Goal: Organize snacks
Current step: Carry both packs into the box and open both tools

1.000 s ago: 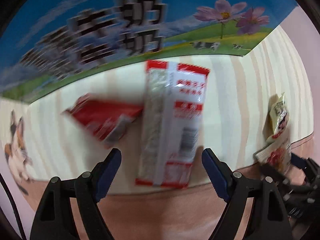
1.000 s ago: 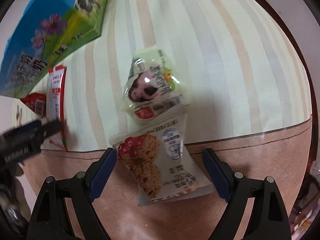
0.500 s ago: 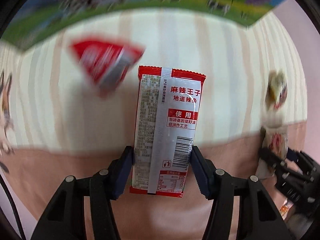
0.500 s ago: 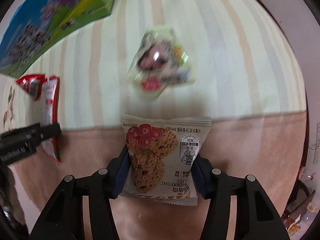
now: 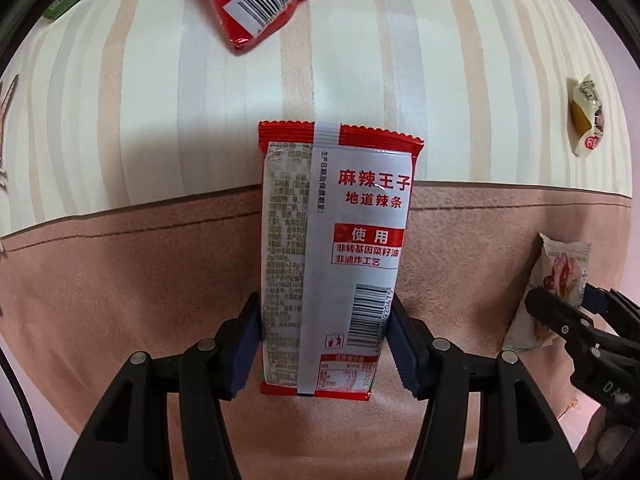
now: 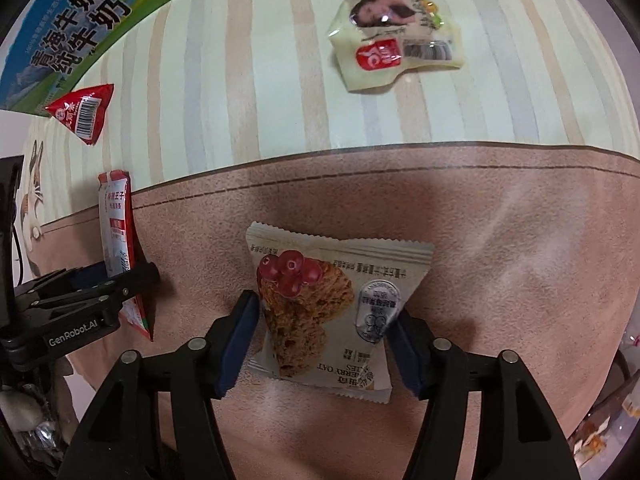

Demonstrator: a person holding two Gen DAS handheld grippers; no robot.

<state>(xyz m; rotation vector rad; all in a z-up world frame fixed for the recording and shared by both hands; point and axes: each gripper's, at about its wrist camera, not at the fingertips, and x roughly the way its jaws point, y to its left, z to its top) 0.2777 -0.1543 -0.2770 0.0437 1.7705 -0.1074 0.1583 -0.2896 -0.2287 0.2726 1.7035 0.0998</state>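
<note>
Two light, crinkly foil packs, each pinched across its lower sides: spicy-strip packet (image 5: 336,256) in the left gripper (image 5: 322,354), oat-cookie packet (image 6: 332,312) in the right gripper (image 6: 320,340)

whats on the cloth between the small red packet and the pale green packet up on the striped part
Nothing: in the right wrist view only bare striped cloth lies between the small red packet and the pale green packet.

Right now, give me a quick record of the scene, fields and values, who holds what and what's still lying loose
left gripper: shut on the red spicy strip packet
right gripper: shut on the cranberry oat cookie packet
loose on striped cloth: small red packet, pale green packet
at far edge: blue and green milk carton
</note>
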